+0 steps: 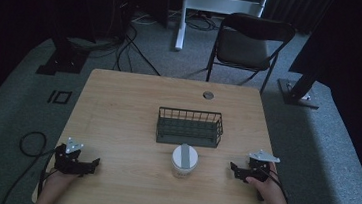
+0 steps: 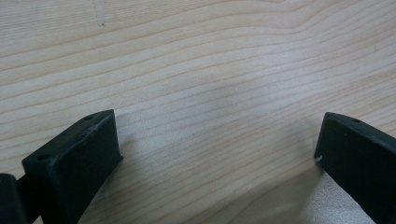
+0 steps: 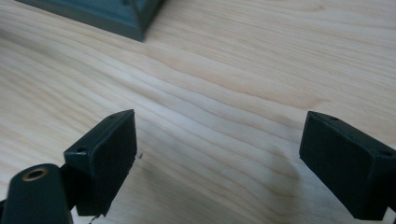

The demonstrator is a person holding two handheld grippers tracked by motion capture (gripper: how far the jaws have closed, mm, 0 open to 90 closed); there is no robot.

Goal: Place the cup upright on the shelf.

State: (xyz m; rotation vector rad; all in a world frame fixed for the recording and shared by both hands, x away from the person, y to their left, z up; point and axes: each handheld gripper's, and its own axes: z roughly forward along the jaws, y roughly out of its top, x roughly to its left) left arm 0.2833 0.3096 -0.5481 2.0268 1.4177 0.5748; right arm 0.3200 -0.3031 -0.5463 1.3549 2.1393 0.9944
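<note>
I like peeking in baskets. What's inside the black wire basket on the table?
The basket looks empty: through its wire walls the high view shows just its dark floor. The dim light could hide something tiny. The white cup stands outside, in front of it, lid on.

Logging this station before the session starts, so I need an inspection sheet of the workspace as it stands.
Surface: light wooden table, round grommet hole near far edge.
Job's things: dark wire basket at centre; white lidded cup upright in front of it, apart.
Clutter: nothing seen.
Grippers: left tool and right tool low at the near corners, jaws apart, nothing between them.
Cables: black loop on the floor, left of table; more by far stands.
Surroundings: folding chair beyond table, grey carpet, dark curtains.
</note>
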